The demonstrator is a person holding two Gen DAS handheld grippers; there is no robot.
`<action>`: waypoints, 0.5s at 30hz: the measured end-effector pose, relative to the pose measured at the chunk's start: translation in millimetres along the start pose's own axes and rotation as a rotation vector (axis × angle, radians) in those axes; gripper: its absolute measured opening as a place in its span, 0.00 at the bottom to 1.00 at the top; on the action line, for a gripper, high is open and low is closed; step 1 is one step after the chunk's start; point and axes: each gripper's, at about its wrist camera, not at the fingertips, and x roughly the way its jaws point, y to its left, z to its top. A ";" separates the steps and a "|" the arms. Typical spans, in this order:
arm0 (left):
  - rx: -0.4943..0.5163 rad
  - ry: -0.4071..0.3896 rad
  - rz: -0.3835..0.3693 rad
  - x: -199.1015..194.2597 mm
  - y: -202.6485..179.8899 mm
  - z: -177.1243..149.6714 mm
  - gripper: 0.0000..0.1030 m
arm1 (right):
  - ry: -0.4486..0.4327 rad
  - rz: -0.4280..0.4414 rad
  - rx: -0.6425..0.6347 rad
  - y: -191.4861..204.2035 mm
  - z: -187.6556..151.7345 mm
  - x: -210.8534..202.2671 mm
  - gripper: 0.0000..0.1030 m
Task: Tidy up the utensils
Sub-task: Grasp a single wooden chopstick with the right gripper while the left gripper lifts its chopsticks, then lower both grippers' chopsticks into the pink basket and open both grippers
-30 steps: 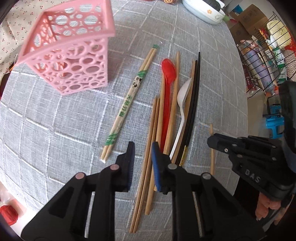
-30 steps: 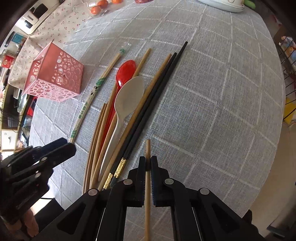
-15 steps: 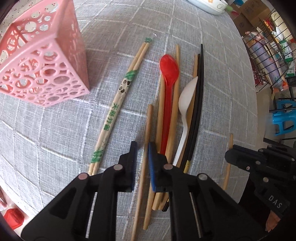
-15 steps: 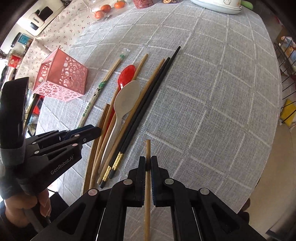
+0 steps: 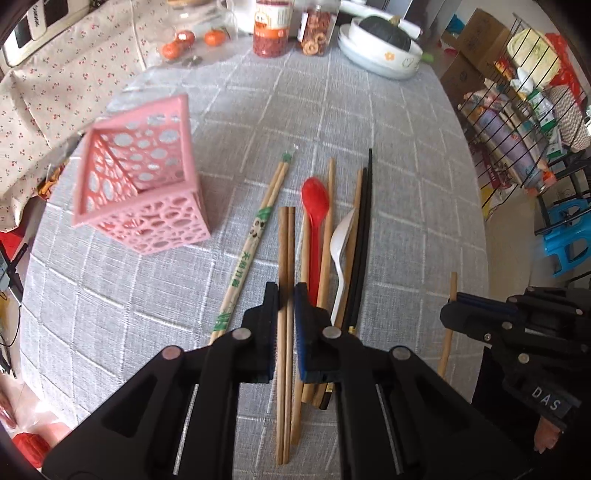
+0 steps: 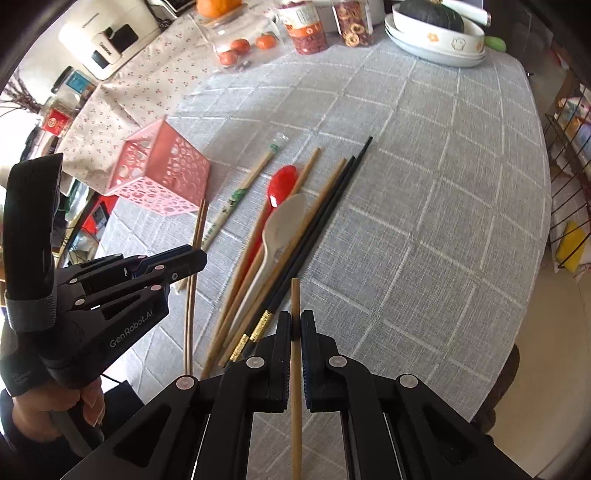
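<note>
My left gripper is shut on a pair of wooden chopsticks and holds them above the table; it also shows in the right wrist view. My right gripper is shut on a single wooden chopstick, seen too in the left wrist view. The pink perforated holder stands at the left, open top tilted toward me. On the cloth lie wrapped chopsticks, a red spoon, a white spoon, black chopsticks and loose wooden chopsticks.
A grey checked tablecloth covers the round table. At the far edge stand jars, oranges and stacked white bowls. A wire rack and a blue stool stand off the table at the right.
My left gripper closed on the pair of wooden chopsticks and lifted them off the cloth. Both grippers rose and tilted up, so the far table edge came into view.
</note>
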 end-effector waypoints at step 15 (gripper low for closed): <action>0.005 -0.383 -0.029 -116.3 30.7 -4.8 0.09 | -0.304 0.016 -0.107 38.5 -11.9 -95.4 0.05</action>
